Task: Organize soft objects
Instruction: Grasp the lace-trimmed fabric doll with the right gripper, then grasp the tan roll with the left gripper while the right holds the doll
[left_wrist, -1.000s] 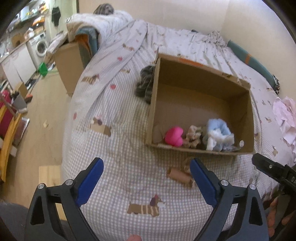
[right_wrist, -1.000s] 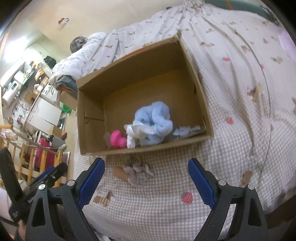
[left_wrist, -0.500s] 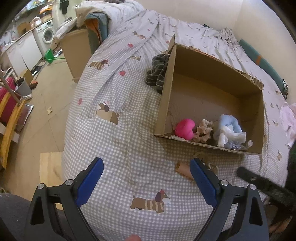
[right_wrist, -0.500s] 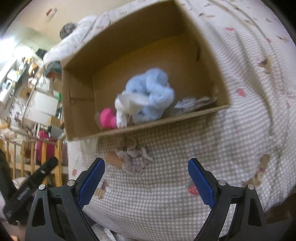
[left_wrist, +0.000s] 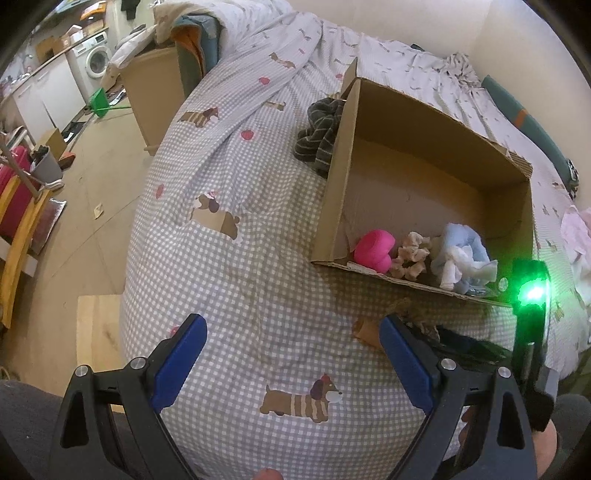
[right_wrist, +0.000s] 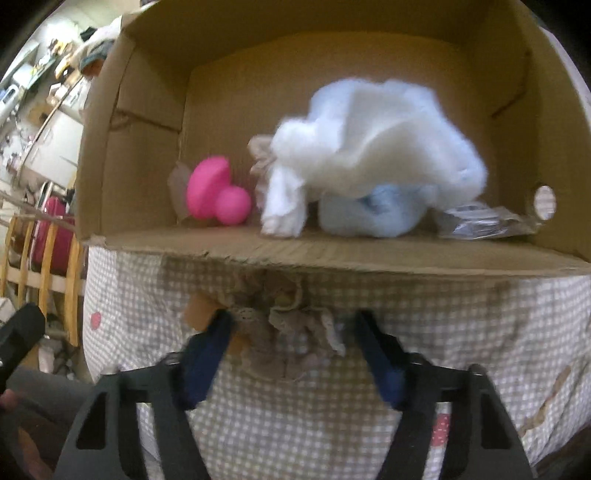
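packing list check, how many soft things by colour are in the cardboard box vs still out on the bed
In the cardboard box:
pink: 1, heart-shaped cushion
beige: 1, frilly scrunchie
light blue and white: 1, fluffy bundle
On the bed:
beige: 1, lace piece between the closing right claw
dark striped: 1, cloth
Total: 5

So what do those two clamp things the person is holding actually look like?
Both look alike. The left gripper has a black plastic frame with triangular cut-outs and small silver screws, and two fingers faced with blue pads. The right gripper has the same black frame and blue-padded fingers. In the left wrist view, the right tool's black body carries a glowing green light. No cables show.
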